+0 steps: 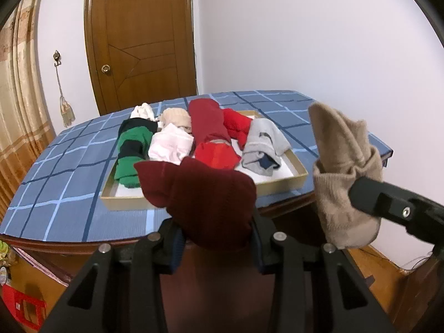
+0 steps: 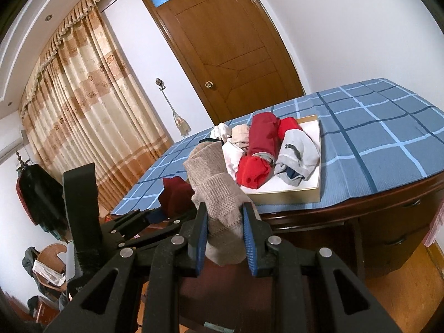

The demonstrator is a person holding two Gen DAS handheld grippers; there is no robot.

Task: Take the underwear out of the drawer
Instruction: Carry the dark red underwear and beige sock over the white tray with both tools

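Observation:
My left gripper (image 1: 216, 238) is shut on a dark red knit garment (image 1: 205, 199), held in front of the table's near edge. To its right, my right gripper (image 1: 356, 191) holds a beige knit garment (image 1: 344, 166) up in the air. In the right wrist view the right gripper (image 2: 224, 230) pinches that beige garment (image 2: 216, 191) between its blue pads, and the left gripper (image 2: 158, 215) with the dark red garment (image 2: 174, 194) is at its left. The shallow tan drawer tray (image 1: 280, 184) (image 2: 291, 195) lies on the table with several folded pieces in it: green-and-black (image 1: 130, 149), pale pink (image 1: 169, 144), red (image 1: 216, 154), grey (image 1: 263, 144).
The table wears a blue checked cloth (image 1: 69, 172) and has a dark wooden rim (image 2: 347, 211) with desk drawers (image 2: 399, 236) below. A wooden door (image 1: 138, 38) stands behind it and a curtain (image 2: 83, 105) hangs to the left. A red stool (image 1: 22, 305) is on the floor at lower left.

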